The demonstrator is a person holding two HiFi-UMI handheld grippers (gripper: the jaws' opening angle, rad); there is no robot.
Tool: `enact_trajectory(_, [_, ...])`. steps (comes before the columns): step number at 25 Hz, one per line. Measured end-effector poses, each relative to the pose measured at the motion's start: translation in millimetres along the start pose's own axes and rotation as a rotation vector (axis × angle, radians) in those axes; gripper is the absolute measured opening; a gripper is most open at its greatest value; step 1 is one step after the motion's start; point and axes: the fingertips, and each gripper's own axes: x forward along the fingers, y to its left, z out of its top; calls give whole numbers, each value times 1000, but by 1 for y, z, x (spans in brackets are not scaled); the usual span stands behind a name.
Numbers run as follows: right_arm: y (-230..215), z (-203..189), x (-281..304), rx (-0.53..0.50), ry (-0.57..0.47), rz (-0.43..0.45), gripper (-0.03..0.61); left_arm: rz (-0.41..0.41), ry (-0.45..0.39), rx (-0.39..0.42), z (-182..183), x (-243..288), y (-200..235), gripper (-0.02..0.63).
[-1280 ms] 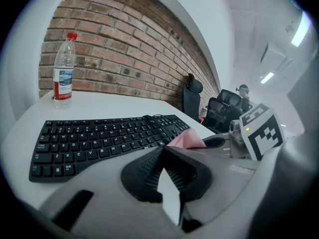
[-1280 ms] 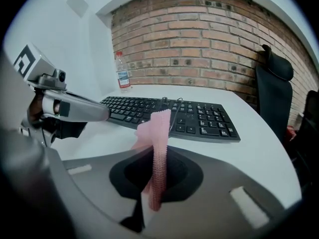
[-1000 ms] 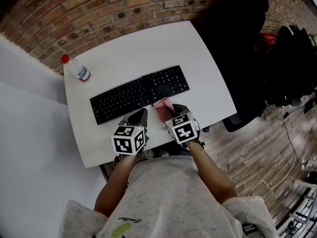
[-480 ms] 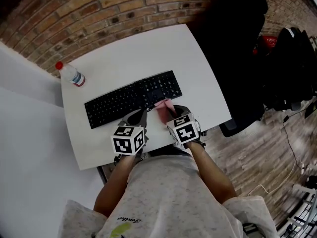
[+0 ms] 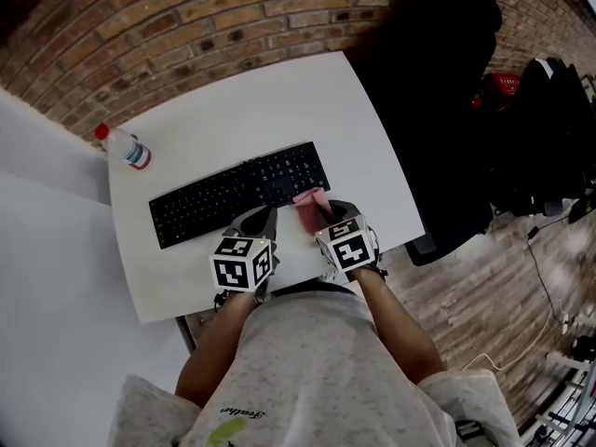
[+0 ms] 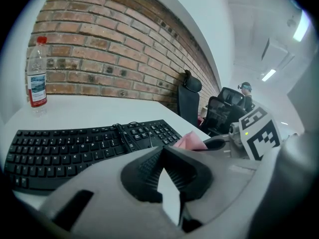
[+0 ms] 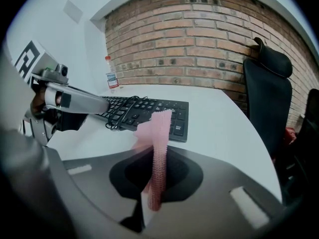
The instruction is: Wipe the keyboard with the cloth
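The right gripper [image 7: 155, 159] has its jaws closed on the pink cloth [image 7: 158, 133], which stands up between them as a folded strip. The left gripper [image 6: 162, 156] has its jaws brought together at the tips, with nothing in them. In the head view the cloth [image 5: 307, 205] is just at the near edge of the keyboard [image 5: 237, 194], towards its right end; whether it touches the keys cannot be told.

By my reading the cloth is in hand and brought up, but the wiping is at most barely begun: the full run of keys is left. A cable [image 6: 122, 132] lies looped across the middle keys and may snag a sweep.

Both grippers hang over the near edge of the tabletop [image 5: 279, 101]. It is bare beyond the keyboard and to the right. The bottle [image 5: 121, 147] stands at the far left corner, well apart, and a chair [image 5: 438, 82] stands off the right edge.
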Motion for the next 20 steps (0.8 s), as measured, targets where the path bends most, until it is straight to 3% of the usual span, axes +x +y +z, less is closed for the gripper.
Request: enact_trajectory(20, [-68,-13,-19,74,8,-83,25,-61,5,32,19,40,-33,-9])
